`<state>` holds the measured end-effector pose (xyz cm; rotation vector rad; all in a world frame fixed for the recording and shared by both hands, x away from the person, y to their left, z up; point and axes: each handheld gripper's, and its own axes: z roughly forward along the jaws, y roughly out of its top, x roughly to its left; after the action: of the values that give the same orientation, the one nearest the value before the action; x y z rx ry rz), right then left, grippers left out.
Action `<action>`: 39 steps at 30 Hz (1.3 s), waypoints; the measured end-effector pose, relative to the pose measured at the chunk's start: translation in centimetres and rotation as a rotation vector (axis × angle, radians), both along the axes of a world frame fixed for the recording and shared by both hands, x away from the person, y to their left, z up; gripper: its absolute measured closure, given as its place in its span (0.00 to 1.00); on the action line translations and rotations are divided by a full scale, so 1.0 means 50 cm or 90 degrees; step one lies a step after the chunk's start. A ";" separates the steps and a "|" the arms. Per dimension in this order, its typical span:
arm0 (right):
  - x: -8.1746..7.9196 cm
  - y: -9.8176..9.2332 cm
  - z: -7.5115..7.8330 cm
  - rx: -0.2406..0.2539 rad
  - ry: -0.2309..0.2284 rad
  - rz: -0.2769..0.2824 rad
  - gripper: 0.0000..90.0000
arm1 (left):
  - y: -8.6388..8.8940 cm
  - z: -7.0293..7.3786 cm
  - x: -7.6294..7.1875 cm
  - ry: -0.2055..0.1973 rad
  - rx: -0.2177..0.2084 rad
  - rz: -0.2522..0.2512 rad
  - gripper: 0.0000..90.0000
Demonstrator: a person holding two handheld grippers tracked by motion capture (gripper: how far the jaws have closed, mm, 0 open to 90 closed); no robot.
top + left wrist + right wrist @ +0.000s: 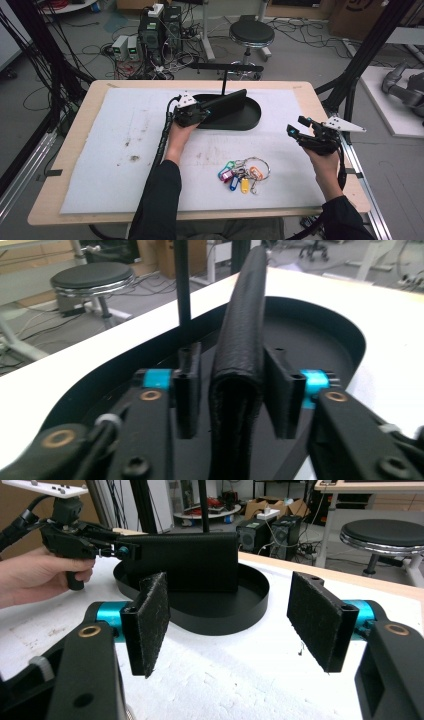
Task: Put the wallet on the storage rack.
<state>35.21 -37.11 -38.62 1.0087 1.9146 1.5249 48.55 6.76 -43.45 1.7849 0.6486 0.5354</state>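
Observation:
A black leather wallet stands on its edge in a black oval tray at the back middle of the white mat. My left gripper reaches in from the tray's left end. Its jaws straddle the near end of the wallet, and a narrow gap shows at each pad, so they are open. My right gripper hovers open and empty over the mat's right side, pointing at the tray and the wallet. A ring of coloured key tags lies on the mat between my arms.
A thin black post with a crossbar rises from the back of the tray. The white mat covers most of the wooden table. Behind the table stand a round stool and computers with cables on the floor.

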 end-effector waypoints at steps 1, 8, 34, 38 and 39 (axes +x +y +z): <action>0.000 0.000 0.000 0.000 0.000 0.000 0.38 | 0.000 0.000 0.000 0.003 0.001 0.002 0.64; 0.001 -0.004 -0.001 0.004 0.000 -0.002 0.38 | 0.000 0.003 -0.004 0.035 0.005 0.016 0.45; 0.001 -0.006 -0.001 0.007 0.000 -0.011 0.38 | 0.026 0.057 -0.077 0.015 0.032 0.004 0.37; 0.001 -0.008 0.000 0.009 0.001 -0.016 0.38 | 0.037 0.059 -0.090 0.007 0.023 0.009 0.37; 0.001 -0.009 0.000 0.009 0.002 -0.016 0.38 | 0.042 0.060 -0.093 0.002 0.024 0.012 0.37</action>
<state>35.26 -37.56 -38.64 1.0384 1.8886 1.5262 43.89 8.86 -40.45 1.8161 0.6613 0.5608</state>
